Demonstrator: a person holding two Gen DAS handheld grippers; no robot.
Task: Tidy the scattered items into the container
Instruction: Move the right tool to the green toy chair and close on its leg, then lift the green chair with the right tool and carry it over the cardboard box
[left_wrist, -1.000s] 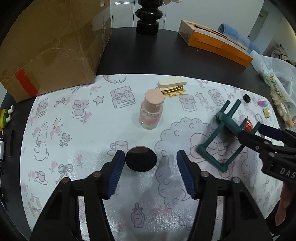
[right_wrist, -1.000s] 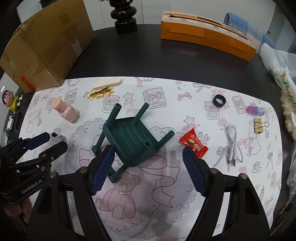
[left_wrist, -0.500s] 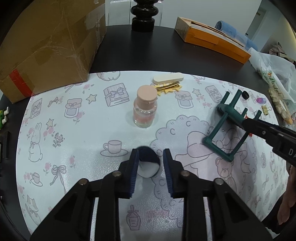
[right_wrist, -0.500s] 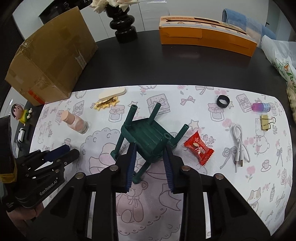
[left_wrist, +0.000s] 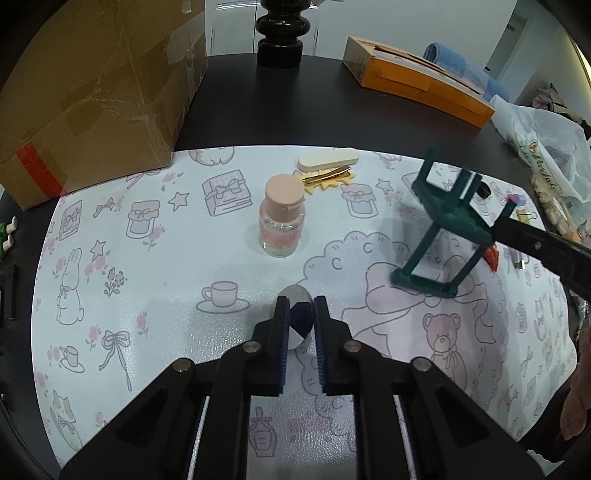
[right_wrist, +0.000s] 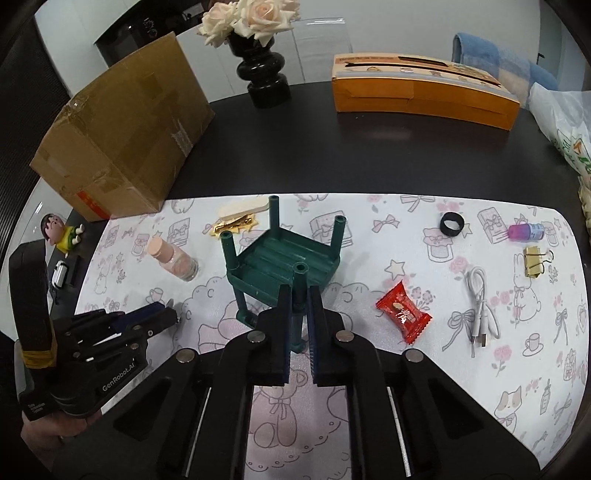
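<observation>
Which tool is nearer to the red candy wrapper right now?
Right. The right tool is shut on a leg of the green stool, just beside the red candy wrapper; the left tool sits beyond the stool, shut on a round compact.

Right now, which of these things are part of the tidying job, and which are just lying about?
Part of the job:
round disc in the left gripper
green toy stool in the right gripper
pink-capped bottle
hair clip
red sweet
white cable
binder clip
black ring
cardboard box, probably the container

Just lying about:
vase of roses
orange box
plastic bag
</observation>
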